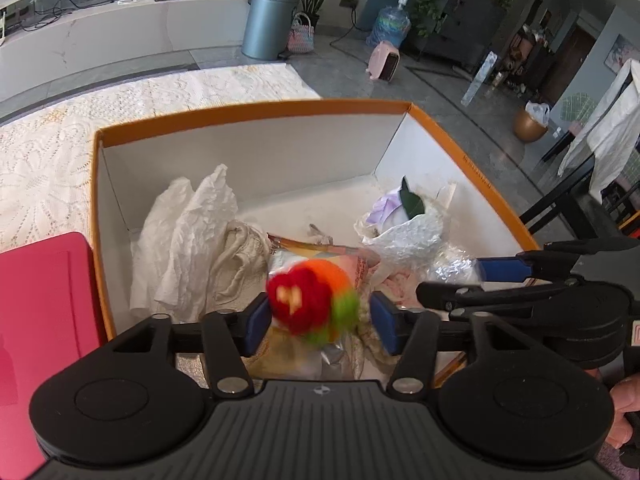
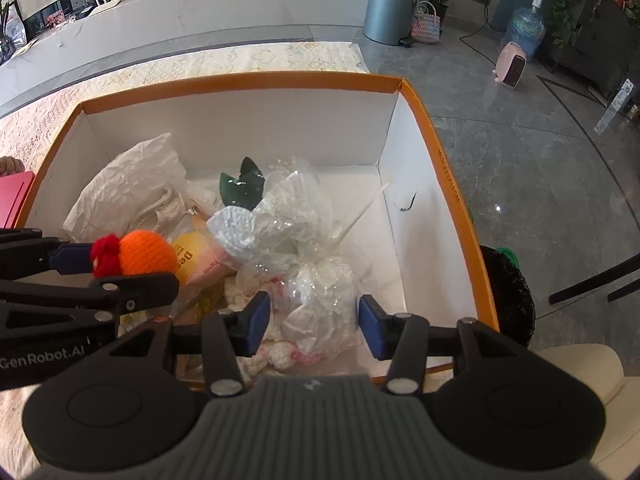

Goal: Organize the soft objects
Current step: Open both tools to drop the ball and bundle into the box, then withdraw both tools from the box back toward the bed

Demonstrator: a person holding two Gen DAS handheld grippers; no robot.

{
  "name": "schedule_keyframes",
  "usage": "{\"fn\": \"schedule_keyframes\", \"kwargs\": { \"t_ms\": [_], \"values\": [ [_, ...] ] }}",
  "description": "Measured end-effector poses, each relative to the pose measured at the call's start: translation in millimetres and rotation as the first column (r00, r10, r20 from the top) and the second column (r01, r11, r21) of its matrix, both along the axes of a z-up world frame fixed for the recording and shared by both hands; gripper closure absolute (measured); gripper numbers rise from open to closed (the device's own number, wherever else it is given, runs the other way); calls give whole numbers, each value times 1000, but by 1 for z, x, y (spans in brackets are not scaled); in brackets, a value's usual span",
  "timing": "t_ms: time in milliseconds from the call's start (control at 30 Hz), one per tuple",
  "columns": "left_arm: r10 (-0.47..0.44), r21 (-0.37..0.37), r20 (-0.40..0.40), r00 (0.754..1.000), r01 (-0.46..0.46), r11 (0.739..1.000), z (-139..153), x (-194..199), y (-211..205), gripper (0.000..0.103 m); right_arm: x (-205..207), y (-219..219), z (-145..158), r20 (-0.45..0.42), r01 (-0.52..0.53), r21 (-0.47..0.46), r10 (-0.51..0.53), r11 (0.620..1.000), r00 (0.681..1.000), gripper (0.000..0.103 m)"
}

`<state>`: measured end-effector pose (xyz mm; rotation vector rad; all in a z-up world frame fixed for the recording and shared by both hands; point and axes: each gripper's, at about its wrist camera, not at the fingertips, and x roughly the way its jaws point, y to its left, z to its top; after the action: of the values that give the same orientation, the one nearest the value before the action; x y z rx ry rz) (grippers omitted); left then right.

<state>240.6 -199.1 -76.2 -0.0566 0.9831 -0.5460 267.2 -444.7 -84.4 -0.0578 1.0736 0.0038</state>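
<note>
A: Left wrist view first. Left tongs [image 1: 316,314] spread wide over the orange-rimmed box [image 1: 256,114], pads clear of the knitted toy [image 1: 310,300], which sits blurred between them w/ gaps both sides. Looks like it's dropping, not held.

B: Risk there?

A: It could bounce off the yellow pouch [image 1: 320,248] underneath, or roll toward the near wall and hang on the rim. Also the crumpled white paper [image 1: 188,236] stands tall on the left; a sideways exit could drag it out.

B: Right wrist view?

A: Right tongs [image 2: 314,326] roughly half open above the clear plastic bundle [image 2: 316,280], pads either side, not pressing (nothing gripped, as far as I can tell). Bundle's inside the box, near the front. The toy shows at left by the other tongs' finger; contact there I can't judge.

B: What goes wrong?

A: Film's slippery and loose. If a pad snags a fold on the way up, the bundle lifts out again. The two tools are close, so they could knock each other.
</note>
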Motion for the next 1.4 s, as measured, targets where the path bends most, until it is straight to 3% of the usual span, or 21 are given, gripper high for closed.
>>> {"fn": "schedule_keyframes", "kwargs": {
  "t_ms": [233, 500, 800, 1100, 1400],
  "values": [
    [13, -33, 55, 998, -12, 999, 19, -8, 11, 20, -9, 7, 15, 43, -25, -35, 27, 999, 999, 42],
    [42, -56, 158, 986, -34, 998, 45, -26, 28, 20, -29, 18, 42, 125, -28, -46, 33, 999, 992, 29],
    [71, -71, 298, 952, -52, 996, 71, -68, 57, 20, -75, 52, 67, 244, -61, -62, 75, 996, 967, 27],
    [130, -41, 375, 918, -124, 991, 80, -104, 104, 20, -121, 106, 62, 333, -79, -13, 79, 997, 940, 27],
    [238, -34, 356, 904, -242, 970, 60, -132, 157, 20, -150, 161, 45, 374, -96, 26, 79, 995, 924, 27]
  ]
}}
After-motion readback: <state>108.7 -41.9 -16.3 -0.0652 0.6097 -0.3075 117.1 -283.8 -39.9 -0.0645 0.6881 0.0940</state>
